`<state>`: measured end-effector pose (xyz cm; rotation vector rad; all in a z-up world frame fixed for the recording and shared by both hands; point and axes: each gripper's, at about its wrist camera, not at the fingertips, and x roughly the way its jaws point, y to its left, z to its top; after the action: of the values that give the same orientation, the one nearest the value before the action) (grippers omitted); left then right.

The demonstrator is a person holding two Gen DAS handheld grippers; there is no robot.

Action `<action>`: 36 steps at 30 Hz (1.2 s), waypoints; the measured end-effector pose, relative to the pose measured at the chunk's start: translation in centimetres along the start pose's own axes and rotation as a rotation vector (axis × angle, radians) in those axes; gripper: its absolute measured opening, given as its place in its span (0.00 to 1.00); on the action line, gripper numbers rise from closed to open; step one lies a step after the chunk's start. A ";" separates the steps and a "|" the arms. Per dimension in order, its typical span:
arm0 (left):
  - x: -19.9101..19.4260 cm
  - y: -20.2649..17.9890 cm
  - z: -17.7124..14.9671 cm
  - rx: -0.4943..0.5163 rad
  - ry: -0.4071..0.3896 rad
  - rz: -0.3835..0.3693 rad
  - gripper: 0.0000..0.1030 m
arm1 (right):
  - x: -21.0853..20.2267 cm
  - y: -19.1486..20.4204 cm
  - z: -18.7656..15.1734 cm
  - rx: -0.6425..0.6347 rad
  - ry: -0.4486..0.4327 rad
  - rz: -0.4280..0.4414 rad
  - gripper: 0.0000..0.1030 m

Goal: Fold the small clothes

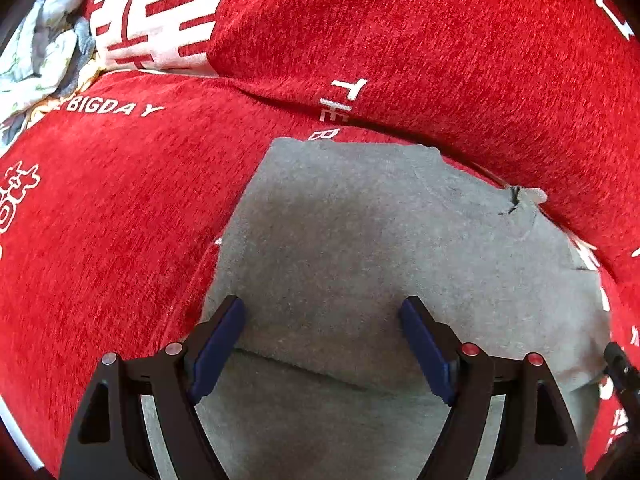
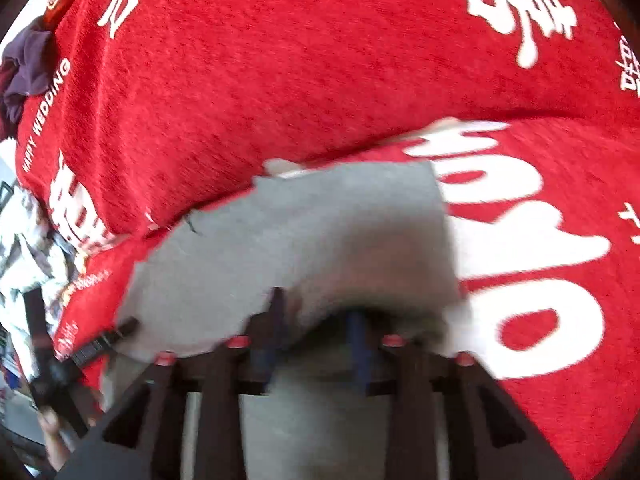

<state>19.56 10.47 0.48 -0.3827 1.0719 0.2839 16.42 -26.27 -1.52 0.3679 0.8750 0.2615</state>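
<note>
A small grey garment (image 1: 360, 232) lies flat on a red sofa seat, with a fold line across its near part. My left gripper (image 1: 322, 312) hovers over its near half, jaws wide open and empty. In the right wrist view the same grey garment (image 2: 280, 232) shows blurred. My right gripper (image 2: 316, 312) has its fingers close together with a raised grey fold bunched over and between them. The left gripper's tip (image 2: 120, 330) shows at the left edge of that view.
The red sofa cover (image 1: 120, 220) with white lettering fills both views, and its back cushion (image 1: 440, 40) rises just behind the garment. A pile of pale patterned cloth (image 1: 44, 52) lies at the far left. A dark purple cloth (image 2: 28, 72) sits at the upper left.
</note>
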 end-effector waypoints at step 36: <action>-6.5 3.0 -10.4 0.216 0.107 0.011 0.95 | -4.9 4.7 -10.7 -0.477 0.247 -0.168 0.77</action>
<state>7.12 8.36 1.33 -0.2002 1.1971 0.1567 4.69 -21.65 -2.37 -0.1849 1.0460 0.3538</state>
